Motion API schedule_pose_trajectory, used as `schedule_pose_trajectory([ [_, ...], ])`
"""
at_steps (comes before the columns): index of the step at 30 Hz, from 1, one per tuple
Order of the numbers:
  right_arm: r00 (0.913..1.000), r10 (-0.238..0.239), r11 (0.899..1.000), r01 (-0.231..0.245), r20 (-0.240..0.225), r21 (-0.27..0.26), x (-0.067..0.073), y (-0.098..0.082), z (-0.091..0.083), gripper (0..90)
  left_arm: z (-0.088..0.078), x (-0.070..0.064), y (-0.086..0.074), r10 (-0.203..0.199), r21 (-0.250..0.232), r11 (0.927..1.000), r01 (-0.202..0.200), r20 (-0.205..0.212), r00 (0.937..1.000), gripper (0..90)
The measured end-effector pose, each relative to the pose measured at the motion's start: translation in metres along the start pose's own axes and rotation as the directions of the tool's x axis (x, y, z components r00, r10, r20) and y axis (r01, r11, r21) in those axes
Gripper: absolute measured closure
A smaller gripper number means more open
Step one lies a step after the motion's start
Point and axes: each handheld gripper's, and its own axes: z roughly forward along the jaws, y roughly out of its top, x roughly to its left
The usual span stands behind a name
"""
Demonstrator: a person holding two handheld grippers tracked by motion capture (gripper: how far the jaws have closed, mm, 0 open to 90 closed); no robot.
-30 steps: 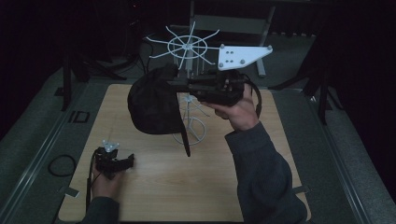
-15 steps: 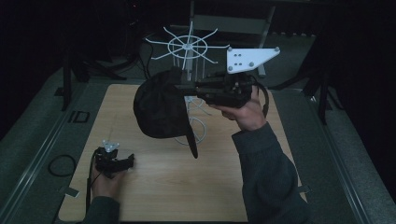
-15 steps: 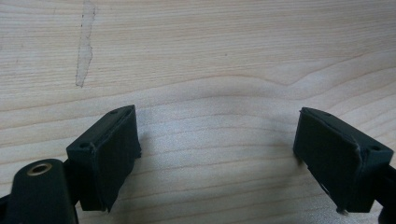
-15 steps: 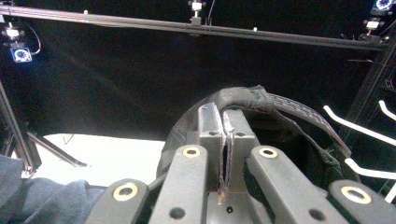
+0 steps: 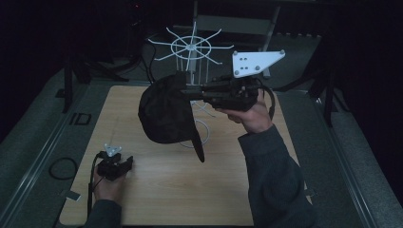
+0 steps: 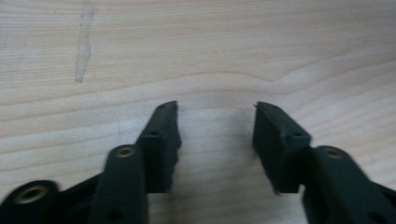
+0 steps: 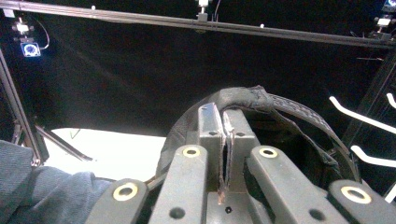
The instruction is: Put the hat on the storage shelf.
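Cap [image 5: 164, 111] higher in right hand-held gripper [image 5: 192, 91]

High view looks forward and down over the wooden table [image 5: 161, 190]. Left gripper view stares straight down at that same tabletop, very close. Right gripper view points level, close against the black cap [image 7: 280, 112], also visible from above.

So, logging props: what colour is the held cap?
Black cap, clearest in the high view.

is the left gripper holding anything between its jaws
No, in the left gripper view the left gripper's black jaws stand apart with only the bare light wooden table showing between them.
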Motion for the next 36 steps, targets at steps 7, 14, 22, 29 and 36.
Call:
schedule_pose_trajectory([
  [7, 1.0, 0.002, 1.0, -0.002, -0.007, -0.003, -0.002, -0.002, -0.005, 87.9, -0.005, -0.003, 0.0, 0.017, 0.008, 0.9998, -0.018, 0.041, 0.999, 71.5],
  [14, 0.9999, -0.002, 1.0, 0.002, -0.016, -0.006, -0.003, 0.0, -0.009, 87.9, -0.003, -0.005, 0.0, 0.031, 0.014, 0.9994, -0.032, 0.047, 0.9984, 73.4],
  [22, 0.9999, -0.012, 1.0, 0.012, -0.011, -0.003, -0.002, 0.008, -0.013, 87.9, -0.003, -0.004, 0.0, 0.032, 0.008, 0.9994, -0.033, 0.044, 0.9985, 71.0],
  [29, 0.9997, -0.008, 1.0, 0.008, -0.024, 0.0, -0.002, 0.009, -0.011, 87.9, -0.003, -0.004, 0.0, 0.034, 0.006, 0.9994, -0.034, 0.044, 0.9985, 70.5],
  [36, 0.9998, -0.001, 1.0, 0.001, -0.021, -0.006, -0.005, 0.002, -0.015, 87.8, -0.003, -0.004, 0.0, 0.034, 0.006, 0.9994, -0.034, 0.046, 0.9983, 69.6],
])
